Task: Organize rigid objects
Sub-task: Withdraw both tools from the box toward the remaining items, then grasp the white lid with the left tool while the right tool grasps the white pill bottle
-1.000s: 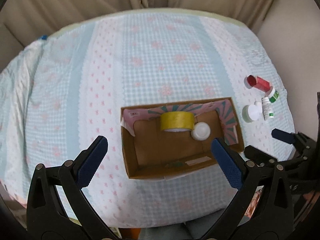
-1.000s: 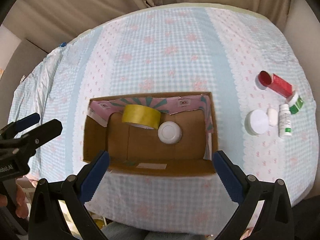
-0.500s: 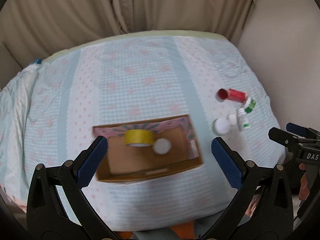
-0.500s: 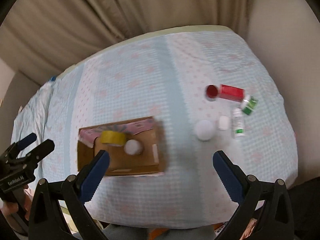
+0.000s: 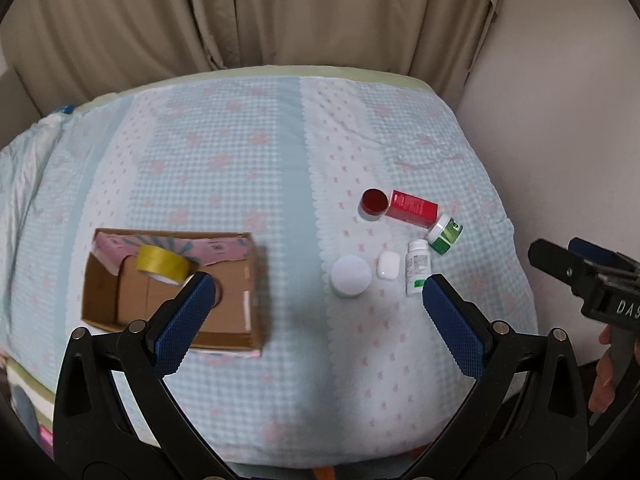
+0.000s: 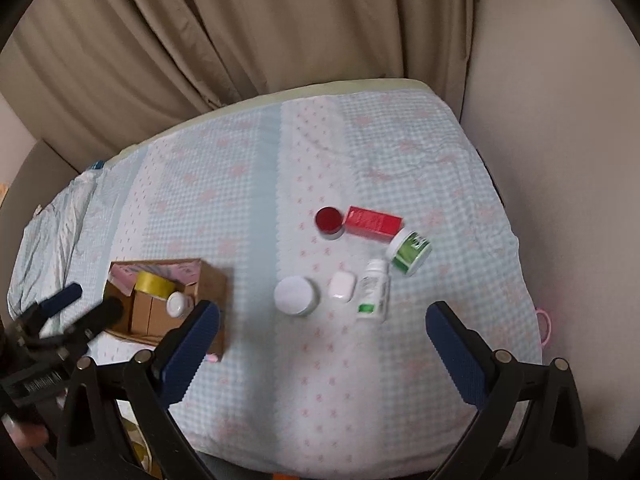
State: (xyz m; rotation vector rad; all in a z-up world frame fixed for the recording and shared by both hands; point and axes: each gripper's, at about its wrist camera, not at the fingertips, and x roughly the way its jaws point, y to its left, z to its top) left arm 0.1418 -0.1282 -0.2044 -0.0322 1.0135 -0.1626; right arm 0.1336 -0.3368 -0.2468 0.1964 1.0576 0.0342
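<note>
A cardboard box (image 5: 248, 280) (image 6: 210, 284) sits at the table's front left, holding a yellow tape roll (image 5: 162, 266) (image 6: 154, 284) and a white round lid (image 6: 176, 304). To the right lie a white jar (image 5: 350, 276) (image 6: 294, 295), a white case (image 5: 387, 265) (image 6: 342, 286), a white bottle (image 5: 417, 266) (image 6: 374, 290), a green jar (image 5: 444, 234) (image 6: 410, 250), a red box (image 5: 412, 208) (image 6: 372, 221) and a red-lidded jar (image 5: 374, 203) (image 6: 329, 222). My left gripper (image 5: 312, 320) and right gripper (image 6: 320, 348) are open and empty, above the table's front edge.
The table carries a light blue checked cloth (image 5: 240, 168). Beige curtains (image 5: 240, 20) hang behind it and a plain wall (image 5: 560, 140) stands on the right. The right gripper shows at the right edge of the left wrist view (image 5: 580, 276).
Both grippers have pulled back and up from the box and swung right. The cluster of jars and bottles now sits near the middle of both views.
</note>
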